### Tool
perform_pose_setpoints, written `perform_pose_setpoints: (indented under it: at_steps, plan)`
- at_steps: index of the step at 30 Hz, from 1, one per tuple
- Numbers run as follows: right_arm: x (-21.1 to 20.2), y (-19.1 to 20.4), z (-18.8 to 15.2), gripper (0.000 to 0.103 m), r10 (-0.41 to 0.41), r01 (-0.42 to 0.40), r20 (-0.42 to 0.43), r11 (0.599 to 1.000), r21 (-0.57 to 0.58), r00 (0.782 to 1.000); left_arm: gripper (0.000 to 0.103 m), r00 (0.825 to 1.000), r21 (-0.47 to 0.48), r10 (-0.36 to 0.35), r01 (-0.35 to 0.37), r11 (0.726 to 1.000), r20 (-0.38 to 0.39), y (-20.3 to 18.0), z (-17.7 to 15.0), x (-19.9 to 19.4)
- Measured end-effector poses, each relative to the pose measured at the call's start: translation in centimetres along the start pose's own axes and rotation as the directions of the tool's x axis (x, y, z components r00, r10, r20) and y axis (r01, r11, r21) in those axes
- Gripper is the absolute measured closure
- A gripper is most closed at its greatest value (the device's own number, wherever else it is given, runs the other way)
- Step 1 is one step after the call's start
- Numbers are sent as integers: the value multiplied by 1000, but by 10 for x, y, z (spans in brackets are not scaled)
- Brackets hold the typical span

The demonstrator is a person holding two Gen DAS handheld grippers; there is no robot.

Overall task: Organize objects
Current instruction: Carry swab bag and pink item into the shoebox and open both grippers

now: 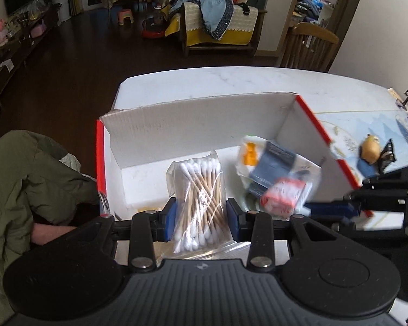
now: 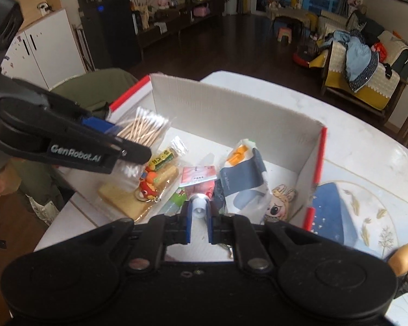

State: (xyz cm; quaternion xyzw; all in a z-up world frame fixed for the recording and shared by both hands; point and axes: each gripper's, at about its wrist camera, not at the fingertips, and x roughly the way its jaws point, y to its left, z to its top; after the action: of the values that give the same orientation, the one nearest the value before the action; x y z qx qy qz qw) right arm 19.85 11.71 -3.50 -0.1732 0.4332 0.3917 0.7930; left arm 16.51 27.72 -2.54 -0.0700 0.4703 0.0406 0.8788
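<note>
My left gripper [image 1: 200, 213] is shut on a clear bag of cotton swabs [image 1: 197, 190], held over the near edge of a white cardboard box with red edges [image 1: 204, 125]. In the right wrist view the same gripper [image 2: 127, 138] and swab bag [image 2: 147, 127] hang over the box's left side [image 2: 231, 114]. My right gripper [image 2: 198, 205] is shut on a small white tube [image 2: 198, 212] above the box's near side. Its blue fingers [image 1: 331, 206] reach in from the right. Inside lie a blue-and-white pouch [image 2: 242, 174], a red-and-white packet [image 2: 197, 176], snack packs [image 2: 163, 163] and a red keychain [image 2: 147, 187].
The box stands on a white marble table [image 1: 231, 78] beside a blue patterned mat [image 2: 340, 212]. A yellow figurine [image 1: 370, 149] sits on the mat to the right of the box. A green jacket [image 1: 27, 176] hangs at the table's left. A wooden chair [image 1: 310, 46] stands beyond the far edge.
</note>
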Motion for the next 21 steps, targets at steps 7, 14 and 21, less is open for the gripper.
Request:
perform_pose_setpoints:
  at_steps: [7, 14, 21]
  plan:
    - [33, 5, 5, 93, -11, 10, -84, 1000, -9, 996, 66, 998, -10, 14, -15, 1000, -57, 17, 19, 37]
    - [53, 5, 4, 93, -18, 18, -139, 1000, -1, 990, 66, 995, -15, 0, -2, 1000, -98, 20, 19, 59]
    - [59, 3, 4, 93, -2, 7, -166, 1000, 30, 986, 65, 992, -12, 0, -2, 1000, -129, 20, 14, 72]
